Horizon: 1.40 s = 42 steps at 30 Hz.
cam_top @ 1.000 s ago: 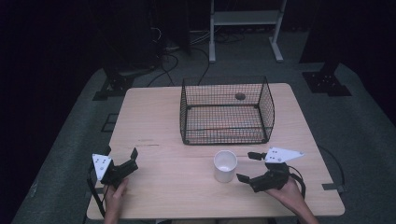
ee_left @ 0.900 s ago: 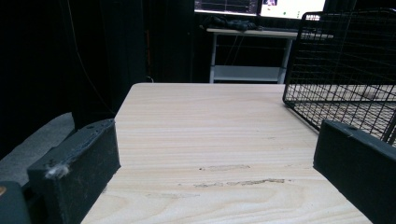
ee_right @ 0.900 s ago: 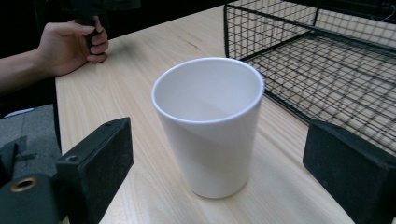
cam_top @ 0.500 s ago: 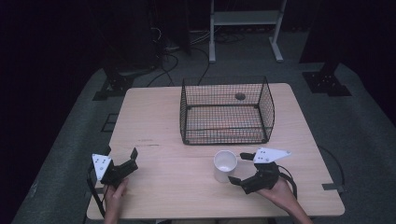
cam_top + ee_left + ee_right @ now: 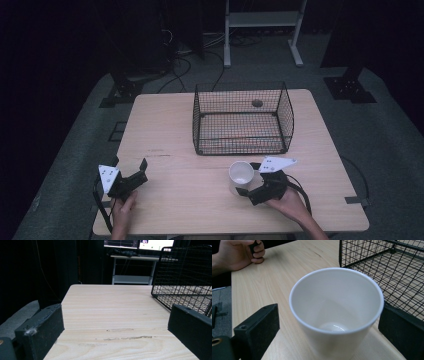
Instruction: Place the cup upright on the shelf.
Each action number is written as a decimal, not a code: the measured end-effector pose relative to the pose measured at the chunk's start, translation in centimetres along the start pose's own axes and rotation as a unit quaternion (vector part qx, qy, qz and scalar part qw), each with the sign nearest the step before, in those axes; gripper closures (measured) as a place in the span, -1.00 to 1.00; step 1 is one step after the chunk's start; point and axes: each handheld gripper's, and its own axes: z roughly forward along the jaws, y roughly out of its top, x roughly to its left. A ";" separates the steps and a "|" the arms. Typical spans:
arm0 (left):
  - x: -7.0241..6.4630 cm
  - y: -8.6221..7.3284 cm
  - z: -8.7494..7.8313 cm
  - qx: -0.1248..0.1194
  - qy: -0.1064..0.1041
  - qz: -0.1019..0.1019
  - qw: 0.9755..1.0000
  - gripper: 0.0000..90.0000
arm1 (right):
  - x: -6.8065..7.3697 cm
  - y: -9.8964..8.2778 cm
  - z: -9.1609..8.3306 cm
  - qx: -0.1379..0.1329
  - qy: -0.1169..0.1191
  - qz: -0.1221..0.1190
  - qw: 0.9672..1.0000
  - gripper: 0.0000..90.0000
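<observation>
Cup point(image 5: 336, 312), white, empty and upright, stands just before the wire basket point(image 5: 242, 120). Right gripper point(image 5: 246, 181), jaws wide, now flanks it, having advanced since earlier; left gripper point(image 5: 137, 170) stays wide, unmoved.

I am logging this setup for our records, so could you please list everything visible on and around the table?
Table: one, light wood, centre of the high view.
Wire basket: one, black, far half of the table, open top.
Cup: one, white, upright and empty, near edge in front of the basket.
Shelf stand: one, white, on the floor beyond the table.
Stand bases: two, black, on the floor at the far corners.
Cables: several, black, on the floor beyond the table.
Left gripper: one, black, near left corner, open, nothing between its fingers.
Right gripper: one, black, open, fingers either side of the cup.
Hands: two, one holding each gripper.
</observation>
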 end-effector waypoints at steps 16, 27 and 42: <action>0.0 0.0 0.0 0.000 -0.001 0.000 1.000 -1.00 | 0.1 0.1 1.7 0.002 0.001 -0.001 1.000 -0.87; 0.0 0.0 0.0 0.000 0.000 -0.001 1.000 -1.00 | 0.1 0.3 1.8 -0.003 0.001 -0.009 1.000 -0.59; 0.0 0.0 0.0 0.000 0.000 0.000 1.000 -1.00 | -0.9 3.7 0.8 -0.010 0.051 0.000 0.999 -0.59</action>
